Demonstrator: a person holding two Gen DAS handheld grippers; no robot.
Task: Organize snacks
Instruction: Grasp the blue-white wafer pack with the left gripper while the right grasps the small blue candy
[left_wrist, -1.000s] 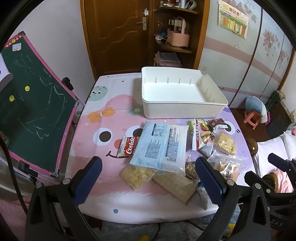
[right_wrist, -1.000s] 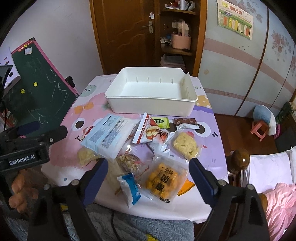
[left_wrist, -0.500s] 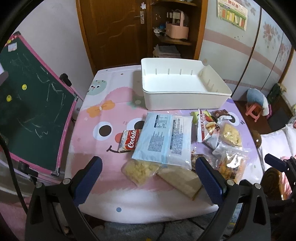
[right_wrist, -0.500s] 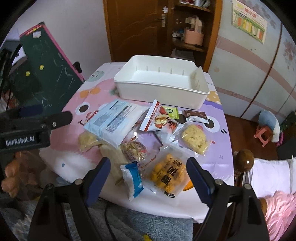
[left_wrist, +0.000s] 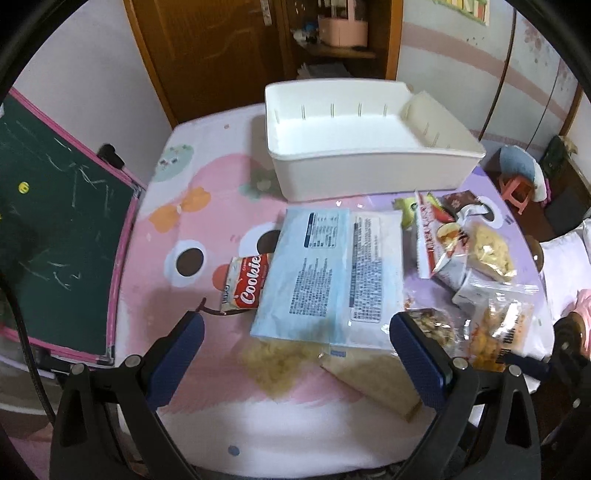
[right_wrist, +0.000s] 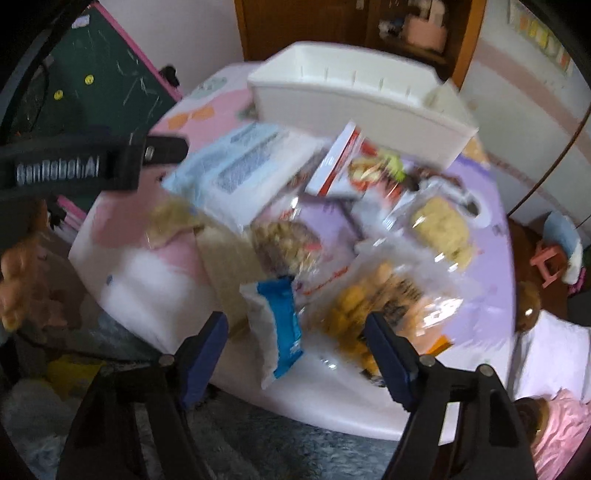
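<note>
Both grippers hang over the snacks (left_wrist: 328, 273) piled near the desk's (left_wrist: 207, 229) front edge. The left gripper (left_wrist: 295, 341) has its fingers wide apart, holding nothing. The right gripper's (right_wrist: 295, 341) fingers have just been closing around the blue packet (right_wrist: 282, 325), not pressing it. The white bin (left_wrist: 369, 166) sits at the back edge.

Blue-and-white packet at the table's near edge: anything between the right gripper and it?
Nothing visible. The blue-and-white packet lies on top at the near edge of the table, between the open fingers of the right gripper, whose jaws have just been closing. The orange snack bag lies beside it.
</note>
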